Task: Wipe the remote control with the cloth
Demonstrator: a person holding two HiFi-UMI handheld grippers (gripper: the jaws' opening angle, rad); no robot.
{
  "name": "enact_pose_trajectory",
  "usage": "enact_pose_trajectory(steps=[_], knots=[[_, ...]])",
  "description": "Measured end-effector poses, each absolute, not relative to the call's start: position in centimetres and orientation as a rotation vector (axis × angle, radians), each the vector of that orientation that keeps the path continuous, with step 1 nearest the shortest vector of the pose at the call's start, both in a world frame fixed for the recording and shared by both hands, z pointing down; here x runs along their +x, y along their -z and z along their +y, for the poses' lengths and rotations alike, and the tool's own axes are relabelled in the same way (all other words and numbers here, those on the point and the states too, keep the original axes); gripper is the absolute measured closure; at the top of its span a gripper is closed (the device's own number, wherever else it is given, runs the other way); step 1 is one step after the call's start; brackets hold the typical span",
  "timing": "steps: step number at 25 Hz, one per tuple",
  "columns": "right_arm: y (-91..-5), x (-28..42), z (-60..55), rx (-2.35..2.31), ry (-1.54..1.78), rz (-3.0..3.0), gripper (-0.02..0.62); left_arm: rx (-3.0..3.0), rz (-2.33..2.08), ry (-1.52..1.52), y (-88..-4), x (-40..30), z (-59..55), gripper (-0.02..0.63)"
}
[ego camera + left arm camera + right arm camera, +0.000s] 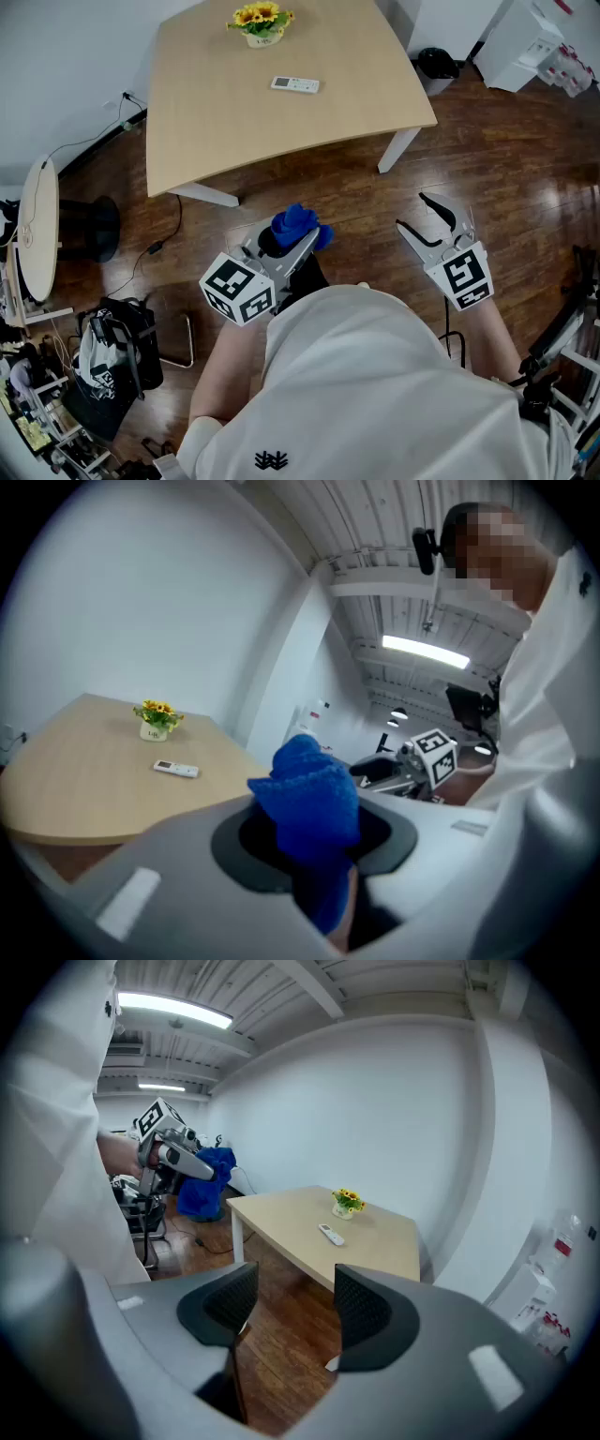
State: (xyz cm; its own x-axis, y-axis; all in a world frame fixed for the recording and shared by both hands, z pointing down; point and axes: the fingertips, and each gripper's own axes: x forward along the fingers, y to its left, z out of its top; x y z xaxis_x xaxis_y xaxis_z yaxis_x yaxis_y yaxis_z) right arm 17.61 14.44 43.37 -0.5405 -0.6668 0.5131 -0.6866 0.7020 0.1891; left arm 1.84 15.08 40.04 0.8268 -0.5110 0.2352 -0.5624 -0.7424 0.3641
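Remote control (295, 84): 1, lying flat on the table (216, 131), near its far edge and just in front of the flower pot (262, 22).
Remote, long axis: runs left to right in the head view, roughly along the table's far edge, with the right end a little nearer the person.
Remote, facing: a darker window shows at its left end; which end is the front cannot be told.
Cloth (296, 225): 1, blue, bunched, well apart from the remote and off the table.
Left gripper (302, 240): jaws pinched on the cloth, which bulges out above and ahead of them; its own view shows the blue fabric filling the gap.
Right gripper (412, 213): jaws spread, with only floor and the table's near corner seen between them.
Grippers, count: 2, each with 1 marker cube at the end nearest the body.
Arm pose, left: forearm drawn in close to the torso, gripper held low over the wooden floor (356, 202), jaws aimed forward and slightly right toward the table.
Arm pose, right: forearm out to the person's right, gripper at about the same level as the left, jaws aimed forward and slightly left.
Grippers and table: both are short of the near edge, touching neither table nor remote.
Flower pot, detail: 1, white, holding yellow flowers.
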Motion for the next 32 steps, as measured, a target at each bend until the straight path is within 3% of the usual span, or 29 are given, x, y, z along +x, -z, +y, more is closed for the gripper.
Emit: enact_pose_trajectory(steps=[15,27,32], knots=[[-44.3,4.2,-5.1,0.957,-0.083,-2.319,0.337,2.572,-0.664,-0.151,-39.1,-10.9,-2.4,0.460],[-49.8,1.7,-15.2,0.678,-0.008,-2.325,0.337,2.450,-0.938,-0.057,-38.1,-13.2,-6.5,0.460],[-53.6,0.8,-18.8,0.570,0.001,-2.357,0.308,2.396,-1.035,-0.084,-37.5,-12.7,-7.1,0.460]])
